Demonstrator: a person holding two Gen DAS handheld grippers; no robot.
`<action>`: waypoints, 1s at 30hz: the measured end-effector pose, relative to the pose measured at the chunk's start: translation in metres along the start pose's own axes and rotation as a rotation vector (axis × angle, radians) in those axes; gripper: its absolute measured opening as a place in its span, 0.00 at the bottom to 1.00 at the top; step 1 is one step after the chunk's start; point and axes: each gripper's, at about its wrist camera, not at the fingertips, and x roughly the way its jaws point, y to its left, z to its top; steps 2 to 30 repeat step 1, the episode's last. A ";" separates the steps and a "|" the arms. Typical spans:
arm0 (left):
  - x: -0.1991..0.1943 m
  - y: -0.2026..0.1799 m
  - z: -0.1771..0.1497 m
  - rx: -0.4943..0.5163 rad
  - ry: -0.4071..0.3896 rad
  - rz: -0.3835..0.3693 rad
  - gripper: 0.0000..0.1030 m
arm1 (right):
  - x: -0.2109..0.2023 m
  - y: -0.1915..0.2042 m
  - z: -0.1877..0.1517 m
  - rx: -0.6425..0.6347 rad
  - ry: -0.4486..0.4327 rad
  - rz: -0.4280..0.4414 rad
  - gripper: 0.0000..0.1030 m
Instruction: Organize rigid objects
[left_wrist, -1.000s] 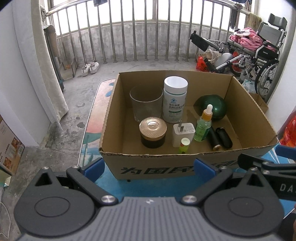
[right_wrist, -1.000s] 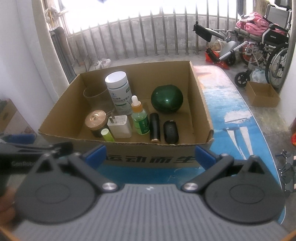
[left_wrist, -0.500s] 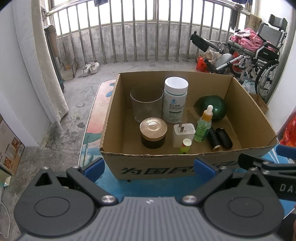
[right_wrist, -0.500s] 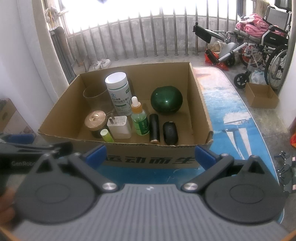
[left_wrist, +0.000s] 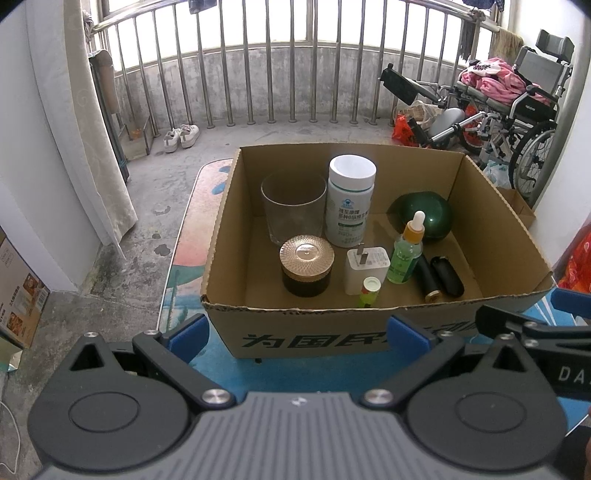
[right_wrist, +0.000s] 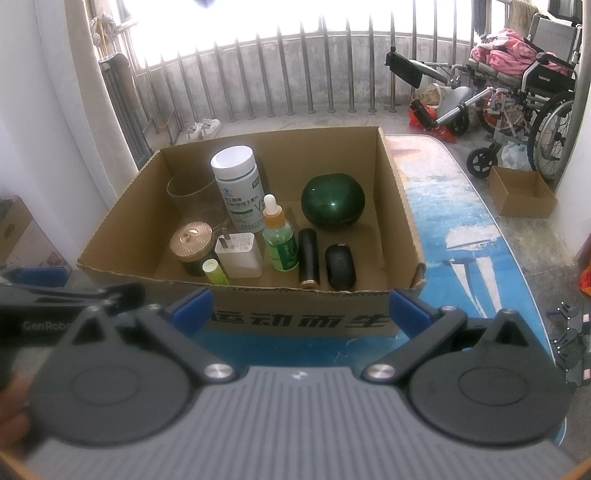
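Observation:
An open cardboard box (left_wrist: 236, 229) stands on a blue patterned table top (right_wrist: 454, 236). Inside it stand a clear glass (left_wrist: 293, 208), a white pill bottle (left_wrist: 350, 201), a dark jar with a gold lid (left_wrist: 306, 266), a white charger plug (left_wrist: 365, 271), a green dropper bottle (left_wrist: 406, 254) and a small yellow-green tube (left_wrist: 369, 291). A dark green ball (left_wrist: 424, 216), a black cylinder (left_wrist: 426, 277) and a black oval case (left_wrist: 448, 275) lie on the right side. My left gripper (left_wrist: 298, 338) and right gripper (right_wrist: 300, 313) hover open before the box's front wall, both empty.
A metal railing (left_wrist: 291, 74) closes off the balcony behind. A wheelchair (left_wrist: 517, 107) with pink cloth stands at the back right, white shoes (left_wrist: 181, 136) at the back left. A small cardboard box (right_wrist: 521, 192) sits on the floor to the right of the table.

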 end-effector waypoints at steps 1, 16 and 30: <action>0.000 0.000 0.000 0.000 0.000 0.000 1.00 | 0.000 0.000 0.000 0.000 0.000 0.001 0.99; 0.000 0.000 0.000 0.000 0.000 0.000 1.00 | 0.000 0.000 0.000 0.000 0.000 0.001 0.99; 0.000 0.000 0.000 0.000 0.000 0.000 1.00 | 0.000 0.000 0.000 0.000 0.000 0.001 0.99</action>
